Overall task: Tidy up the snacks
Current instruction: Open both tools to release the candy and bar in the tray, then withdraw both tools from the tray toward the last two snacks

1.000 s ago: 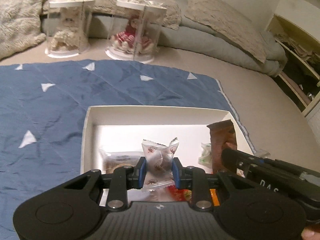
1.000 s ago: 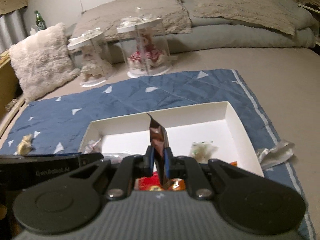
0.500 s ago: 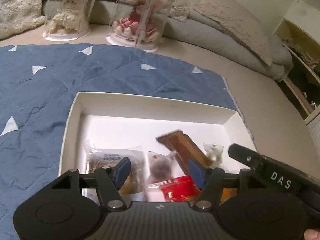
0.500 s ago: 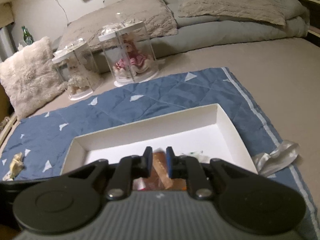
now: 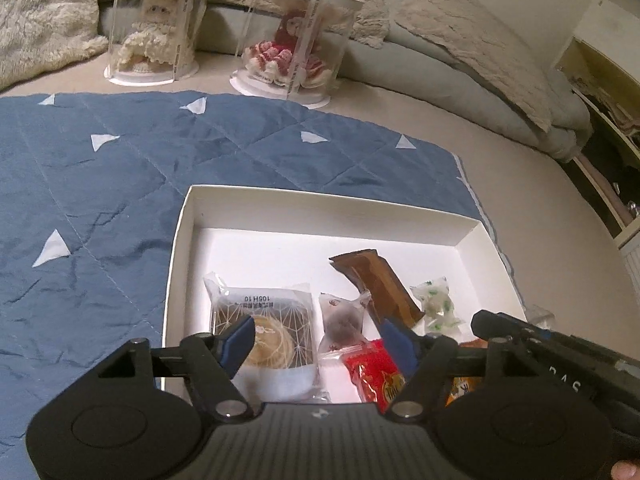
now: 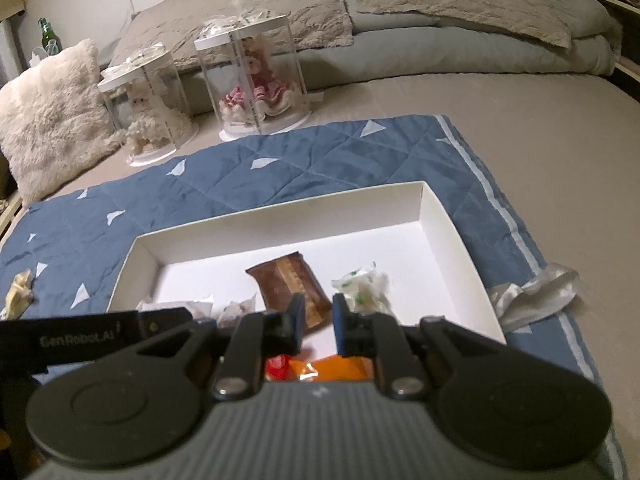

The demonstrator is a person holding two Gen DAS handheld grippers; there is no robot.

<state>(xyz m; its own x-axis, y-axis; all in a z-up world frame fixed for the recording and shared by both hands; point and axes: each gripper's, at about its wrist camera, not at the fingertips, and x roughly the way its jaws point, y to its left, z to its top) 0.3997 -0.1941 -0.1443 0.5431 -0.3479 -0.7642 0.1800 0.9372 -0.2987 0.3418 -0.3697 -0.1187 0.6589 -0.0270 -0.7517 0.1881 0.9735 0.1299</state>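
A white box (image 5: 320,206) on a blue quilt holds several snacks: a dark biscuit pack (image 5: 262,330), a small clear-wrapped snack (image 5: 342,316), a brown bar (image 5: 380,280), a white-green candy (image 5: 436,304) and a red packet (image 5: 374,372). My left gripper (image 5: 320,342) is open and empty above the box's near side. My right gripper (image 6: 316,316) is open and empty above the box (image 6: 440,216), just before the brown bar (image 6: 290,282) and the white-green candy (image 6: 362,288).
Two clear cases with dolls (image 5: 294,46) (image 5: 154,40) stand beyond the quilt (image 5: 100,184). Pillows lie behind them. A silver wrapper (image 6: 536,292) lies right of the box. A pale snack (image 6: 18,292) lies on the quilt's left edge. A shelf (image 5: 608,120) stands at the right.
My left gripper opened and let the clear-wrapped snack drop into the box. My right gripper opened and released the brown bar, which now lies flat in the box. Both grippers pulled back.
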